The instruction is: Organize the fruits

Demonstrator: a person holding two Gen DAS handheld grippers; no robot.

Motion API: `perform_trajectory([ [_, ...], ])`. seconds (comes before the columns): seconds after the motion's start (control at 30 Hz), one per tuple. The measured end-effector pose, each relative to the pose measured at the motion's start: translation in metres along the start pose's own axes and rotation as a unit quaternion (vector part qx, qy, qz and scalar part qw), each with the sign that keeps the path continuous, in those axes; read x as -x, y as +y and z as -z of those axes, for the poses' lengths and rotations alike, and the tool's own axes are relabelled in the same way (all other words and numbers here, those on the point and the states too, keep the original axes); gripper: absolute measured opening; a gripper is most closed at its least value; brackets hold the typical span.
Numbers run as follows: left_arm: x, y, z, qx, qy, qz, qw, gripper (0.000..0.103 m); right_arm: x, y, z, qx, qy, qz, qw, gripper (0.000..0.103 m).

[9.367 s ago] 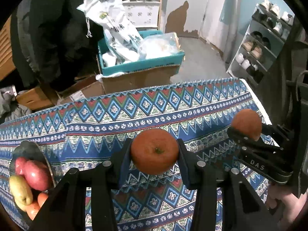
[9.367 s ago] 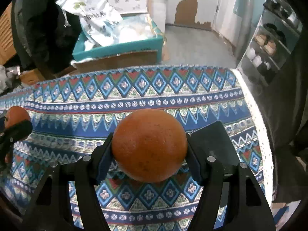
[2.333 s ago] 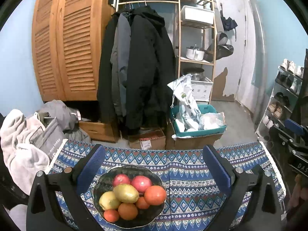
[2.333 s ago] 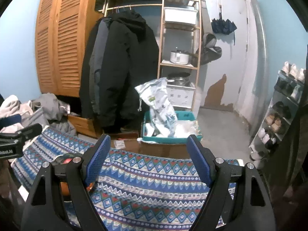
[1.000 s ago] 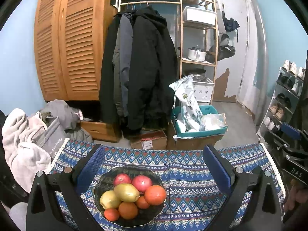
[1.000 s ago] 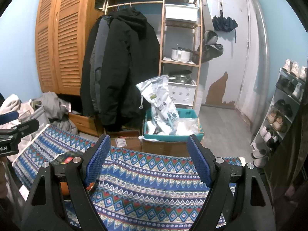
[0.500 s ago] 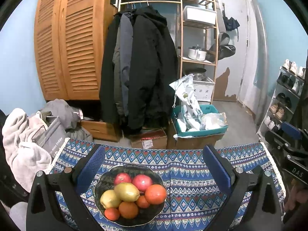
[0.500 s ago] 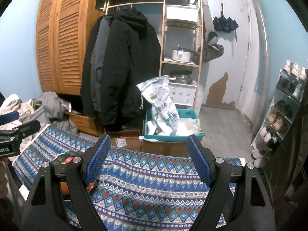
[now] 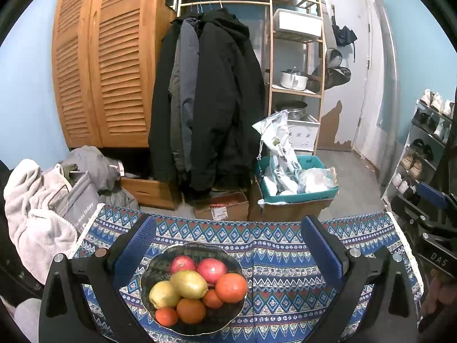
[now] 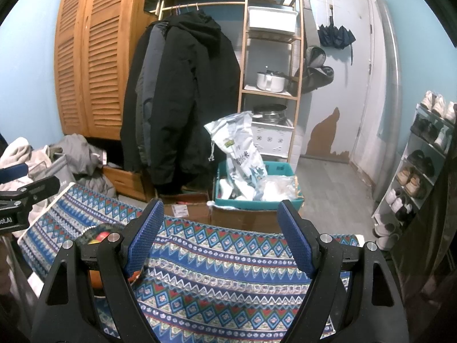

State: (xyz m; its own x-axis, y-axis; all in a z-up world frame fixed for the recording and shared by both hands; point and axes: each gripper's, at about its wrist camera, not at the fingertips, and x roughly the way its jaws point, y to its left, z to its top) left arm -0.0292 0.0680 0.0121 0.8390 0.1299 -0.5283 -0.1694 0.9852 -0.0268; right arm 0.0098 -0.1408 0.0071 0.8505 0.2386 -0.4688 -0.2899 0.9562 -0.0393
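A dark bowl (image 9: 160,263) rests on the blue patterned tablecloth (image 9: 285,274) and holds several fruits: two red apples (image 9: 211,270), two yellow-green pears (image 9: 188,284) and oranges (image 9: 231,287). My left gripper (image 9: 228,237) hangs above and behind the bowl, open, with nothing between its blue pads. My right gripper (image 10: 220,223) is open too and empty, over the bare cloth (image 10: 228,271). In the right wrist view the bowl (image 10: 94,234) is mostly hidden behind the left finger. Each gripper shows at the edge of the other's view.
Beyond the table's far edge stand cardboard boxes (image 9: 222,208), a teal bin (image 9: 297,180) with bags, hanging dark coats (image 9: 211,100), a wooden wardrobe (image 9: 105,65) and a shelf rack (image 9: 297,65). Clothes (image 9: 34,208) pile at the left; a shoe rack (image 9: 422,157) stands at the right.
Several seconds ago each gripper held an orange low over the cloth; now both are empty and pulled back, and the oranges lie in the bowl. Nothing moved over the last second.
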Motion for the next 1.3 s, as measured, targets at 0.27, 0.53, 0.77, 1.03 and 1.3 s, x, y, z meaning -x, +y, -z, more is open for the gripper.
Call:
perform_trajectory([
  [0.27, 0.0001, 0.0008, 0.0018, -0.003, 0.005, -0.008, 1.0000, 0.102, -0.0001, 0.0008, -0.0001, 0.000, 0.000, 0.000, 1.000, 0.080],
  [0.53, -0.0018, 0.0002, 0.0014, -0.003, 0.014, -0.017, 0.9998, 0.102, 0.0000, 0.0010, -0.0003, 0.001, 0.000, 0.000, 1.000, 0.080],
  [0.77, 0.0013, -0.0028, -0.0012, -0.003, 0.007, -0.012, 0.9999, 0.102, 0.0005, 0.0021, 0.0005, 0.001, 0.000, 0.000, 1.000, 0.080],
  [1.03, 0.0027, -0.0043, -0.0020, -0.005, 0.004, -0.012, 0.9999, 0.102, 0.0005, 0.0018, 0.0003, 0.001, 0.000, 0.000, 1.000, 0.080],
  [1.3, 0.0027, -0.0048, -0.0014, -0.006, 0.002, -0.011, 0.9999, 0.102, 0.0005, 0.0017, 0.0002, 0.001, 0.000, 0.000, 1.000, 0.080],
])
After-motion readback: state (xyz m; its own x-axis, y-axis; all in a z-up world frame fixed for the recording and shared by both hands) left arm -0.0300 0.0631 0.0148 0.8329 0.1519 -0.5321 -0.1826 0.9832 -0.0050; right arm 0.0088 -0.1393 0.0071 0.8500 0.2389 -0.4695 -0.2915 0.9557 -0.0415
